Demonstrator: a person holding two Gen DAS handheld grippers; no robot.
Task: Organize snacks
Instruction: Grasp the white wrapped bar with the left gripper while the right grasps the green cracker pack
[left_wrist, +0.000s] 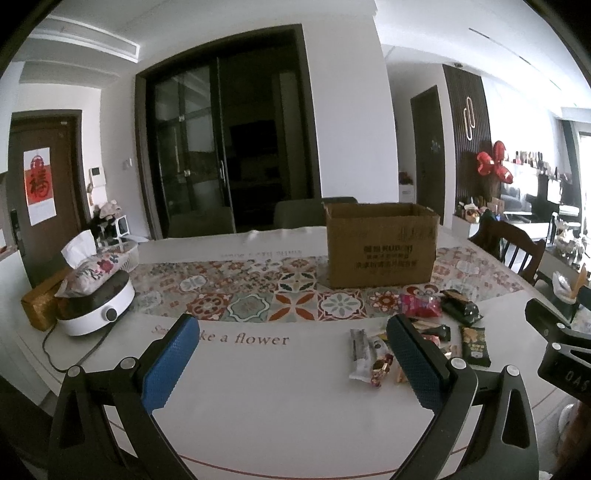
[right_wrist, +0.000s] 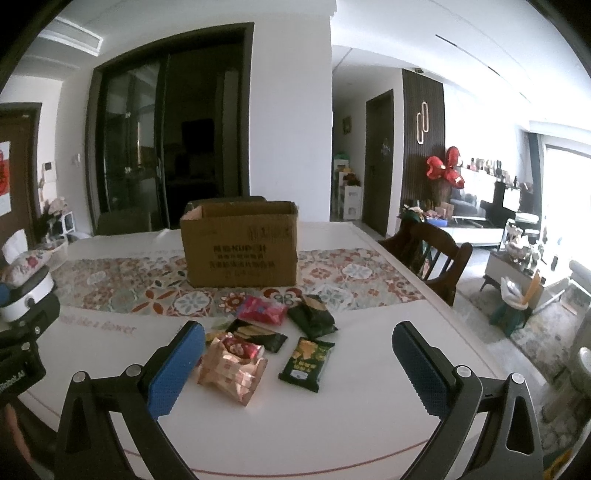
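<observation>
Two grippers spread wide (both empty) above table (right_wrist: 369, 406); snack packets (right_wrist: 258, 343) before cardboard box (right_wrist: 240, 251)

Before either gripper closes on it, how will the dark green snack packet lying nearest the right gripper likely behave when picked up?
The dark green packet lies flat and thin on the table, so it is probably light. Its glossy film looks floppy and may slip or crinkle between the pads. Being flat, it should not roll.

Left black two-finger tongs (left_wrist: 291, 363) with blue textured pads spread wide, empty, right black blue-padded tongs (right_wrist: 297, 367) likewise spread wide, empty, both level
</observation>
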